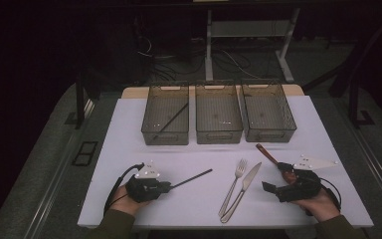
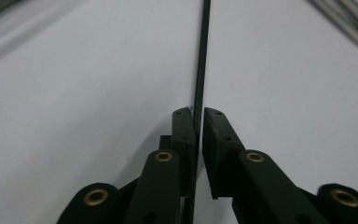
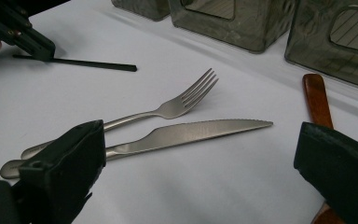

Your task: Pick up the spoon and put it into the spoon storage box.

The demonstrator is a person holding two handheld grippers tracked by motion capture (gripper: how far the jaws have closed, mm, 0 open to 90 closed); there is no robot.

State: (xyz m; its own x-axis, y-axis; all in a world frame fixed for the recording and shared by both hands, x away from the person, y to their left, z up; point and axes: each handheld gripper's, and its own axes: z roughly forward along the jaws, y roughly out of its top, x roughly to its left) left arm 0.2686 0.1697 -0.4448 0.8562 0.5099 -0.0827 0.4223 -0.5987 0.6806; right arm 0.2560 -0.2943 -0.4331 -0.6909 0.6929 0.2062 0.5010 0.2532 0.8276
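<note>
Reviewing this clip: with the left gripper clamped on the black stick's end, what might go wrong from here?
The left gripper pinches the thin black stick only at its near end, so the long free length could swivel or slip when lifted. Swung right, its tip might knock the fork and knife lying close by. The left bin already holds a stick, so a careless drop may catch on it.

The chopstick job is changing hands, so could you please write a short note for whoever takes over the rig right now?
Left claw: shut on a black chopstick, low over the white table, front left.
Right claw: open, holding nothing, beside the wooden-handled utensil.
Done: another black chopstick leans inside the left bin.
Left: the held chopstick probably goes there too. The fork and knife lie side by side at front centre. The middle bin and right bin look empty.
</note>
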